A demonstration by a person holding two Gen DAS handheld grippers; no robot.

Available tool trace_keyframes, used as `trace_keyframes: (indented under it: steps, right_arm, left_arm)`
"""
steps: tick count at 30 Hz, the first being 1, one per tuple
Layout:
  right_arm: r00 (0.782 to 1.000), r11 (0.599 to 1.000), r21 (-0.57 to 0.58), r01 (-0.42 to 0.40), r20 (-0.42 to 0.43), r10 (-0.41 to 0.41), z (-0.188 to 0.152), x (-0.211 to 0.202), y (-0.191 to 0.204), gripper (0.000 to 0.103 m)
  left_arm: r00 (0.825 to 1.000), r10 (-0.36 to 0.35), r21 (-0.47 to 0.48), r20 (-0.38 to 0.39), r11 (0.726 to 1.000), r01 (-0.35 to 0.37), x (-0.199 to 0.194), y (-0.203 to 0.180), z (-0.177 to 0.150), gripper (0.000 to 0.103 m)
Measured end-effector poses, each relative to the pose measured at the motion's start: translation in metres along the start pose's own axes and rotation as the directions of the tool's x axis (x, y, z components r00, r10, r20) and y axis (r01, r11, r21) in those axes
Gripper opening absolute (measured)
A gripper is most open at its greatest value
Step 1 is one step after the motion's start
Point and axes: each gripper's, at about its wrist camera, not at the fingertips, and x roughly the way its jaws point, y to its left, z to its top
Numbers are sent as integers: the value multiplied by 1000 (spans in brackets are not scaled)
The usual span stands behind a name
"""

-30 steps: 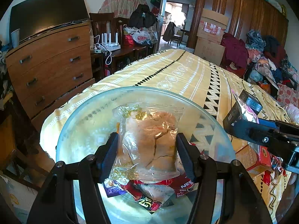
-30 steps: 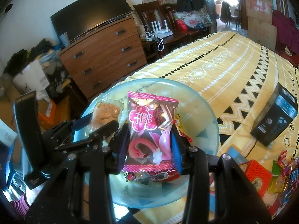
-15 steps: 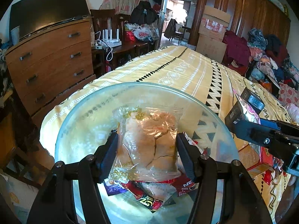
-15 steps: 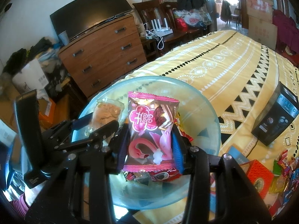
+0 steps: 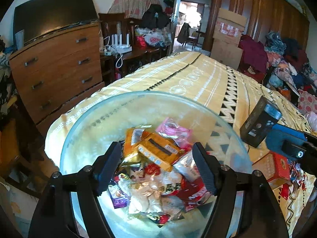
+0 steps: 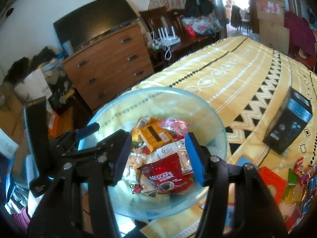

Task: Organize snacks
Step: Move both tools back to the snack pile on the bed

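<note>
A glass bowl (image 5: 148,93) (image 6: 158,88) stands on the yellow patterned cloth and holds several snack packets. My left gripper (image 5: 156,158) hangs over it with its jaws opening and nothing pressed between them. The clear biscuit packet (image 5: 150,196) lies loose in the bowl below. My right gripper (image 6: 158,154) is also above the bowl, jaws opening, with no packet in its grip. The pink packet (image 6: 176,127) (image 5: 174,132) rests at the far side of the pile beside an orange packet (image 5: 156,148). A red Nescafe packet (image 6: 168,176) lies on top near the front.
A black box (image 6: 287,125) (image 5: 259,123) stands on the cloth right of the bowl. A red box (image 6: 273,184) and several loose snacks (image 6: 303,178) lie at the near right. A wooden dresser (image 5: 55,67) is beyond the cloth's left edge.
Both grippers have opened. The clear biscuit packet has dropped from the left one and the pink packet from the right one into the bowl.
</note>
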Motion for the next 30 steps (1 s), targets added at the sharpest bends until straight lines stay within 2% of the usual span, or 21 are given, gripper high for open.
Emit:
trace_keyframes:
  steps: [2,4,5,7,8,9,11,12,15,16,17,19,21,23,27,30]
  right_arm:
    - [998,1000,-6,29,51,-29,-7,-21,-4,58]
    - [990,996,3,86,115,-86,-20,-48,-11,61]
    - [983,993,15,114,146,-115,-27,-62,-17,66]
    - [954,979,58,194,219,-203,-48,-94,-33,79]
    - [929,962,100,252,254,-270,-63,-115,-47,88]
    - [911,949,134,286,268,-313,-74,-127,-58,91]
    - [876,910,213,356,263,-404,-103,-151,-87,91]
    - [858,880,251,403,231,-459,-120,-160,-107,91]
    - [832,808,352,472,123,-540,-167,-176,-159,91]
    - [823,786,373,494,90,-560,-182,-179,-173,91]
    - [814,762,390,516,54,-579,-198,-180,-187,91]
    - [806,720,428,546,-34,-591,-233,-175,-222,91]
    - [808,697,451,558,-103,-580,-257,-169,-246,91]
    - [805,679,449,581,-192,-562,-281,-154,-276,91]
    - [803,687,417,595,-266,-534,-302,-126,-309,91]
    - [776,661,406,631,-313,-548,-305,-106,-326,94]
  left_arm:
    - [999,-16,27,38,1000,15,-10,-13,3,75]
    - [995,-65,70,79,996,59,-24,-36,4,75]
    - [991,-96,93,93,992,87,-30,-49,3,76]
    - [978,-173,171,118,974,152,-44,-89,-1,76]
    - [970,-211,204,118,961,185,-49,-107,-4,76]
    - [961,-253,235,112,946,222,-53,-126,-9,76]
    - [933,-352,307,79,899,313,-61,-174,-23,76]
    - [921,-386,338,57,875,346,-64,-194,-30,76]
    - [877,-479,437,-37,782,445,-67,-262,-62,77]
    - [858,-509,455,-76,747,484,-65,-284,-76,77]
    - [844,-524,466,-117,721,513,-61,-302,-89,77]
    - [827,-526,482,-198,682,550,-46,-334,-120,77]
    - [824,-503,485,-261,670,562,-28,-351,-144,77]
    - [824,-466,478,-323,671,567,-4,-364,-171,77]
    - [846,-372,463,-381,716,523,42,-372,-207,77]
    - [864,-325,466,-384,740,485,66,-368,-222,77]
